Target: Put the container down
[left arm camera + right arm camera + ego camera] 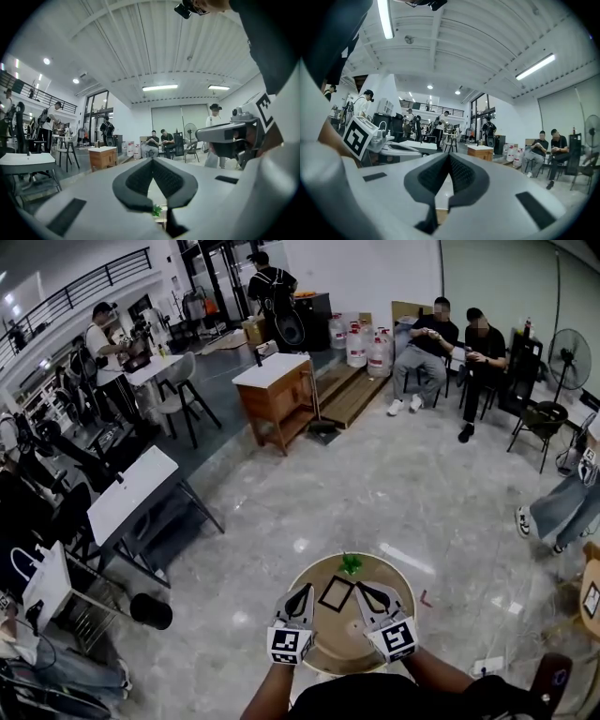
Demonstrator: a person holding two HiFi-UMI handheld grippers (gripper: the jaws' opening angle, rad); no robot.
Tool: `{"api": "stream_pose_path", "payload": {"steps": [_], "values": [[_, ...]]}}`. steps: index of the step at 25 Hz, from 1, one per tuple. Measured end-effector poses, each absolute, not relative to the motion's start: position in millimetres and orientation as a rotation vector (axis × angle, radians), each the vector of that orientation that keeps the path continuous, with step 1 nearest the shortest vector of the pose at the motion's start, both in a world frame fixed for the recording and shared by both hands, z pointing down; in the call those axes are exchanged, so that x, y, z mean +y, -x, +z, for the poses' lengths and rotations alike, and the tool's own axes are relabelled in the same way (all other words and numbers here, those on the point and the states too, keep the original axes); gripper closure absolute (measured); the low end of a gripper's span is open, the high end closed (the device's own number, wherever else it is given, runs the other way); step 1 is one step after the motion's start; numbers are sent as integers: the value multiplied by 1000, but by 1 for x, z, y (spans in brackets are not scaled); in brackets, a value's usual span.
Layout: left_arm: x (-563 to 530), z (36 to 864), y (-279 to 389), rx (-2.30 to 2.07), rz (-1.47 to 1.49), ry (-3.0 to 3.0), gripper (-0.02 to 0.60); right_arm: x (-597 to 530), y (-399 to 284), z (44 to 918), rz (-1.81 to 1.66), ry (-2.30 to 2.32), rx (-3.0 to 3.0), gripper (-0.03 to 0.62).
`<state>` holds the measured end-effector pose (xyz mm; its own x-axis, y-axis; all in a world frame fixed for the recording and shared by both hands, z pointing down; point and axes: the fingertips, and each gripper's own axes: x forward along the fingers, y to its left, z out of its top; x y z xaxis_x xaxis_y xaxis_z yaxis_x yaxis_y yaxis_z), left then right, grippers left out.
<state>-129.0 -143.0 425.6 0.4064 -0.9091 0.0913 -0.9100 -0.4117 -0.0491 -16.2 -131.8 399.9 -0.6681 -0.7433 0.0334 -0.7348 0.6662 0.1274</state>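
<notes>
I hold both grippers low in the middle of the head view, over a round wooden table (343, 632). The jaws of my left gripper (302, 596) are together: in the left gripper view the two black pads meet at their tips and nothing is between them. The jaws of my right gripper (368, 594) are together in the same way, with only the meeting pads in the right gripper view. The container (336, 593), a flat square thing with a black rim, lies on the table between the two grippers. Neither pair of jaws is clamped on it, and I cannot tell if the tips touch its rim. A small green plant (351, 564) stands on the far edge of the table, just beyond the container. Toward the upper middle of the frame stands a wooden cabinet (275, 395) with a white top, and at the upper right two persons (450, 348) sit on chairs.
</notes>
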Motion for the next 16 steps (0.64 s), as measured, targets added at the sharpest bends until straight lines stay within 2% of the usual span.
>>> {"api": "stream_pose_path", "payload": {"steps": [16], "values": [[-129, 415, 122, -1699, 197, -2631, 586, -126, 13, 388, -141, -1269, -2810, 595]]}}
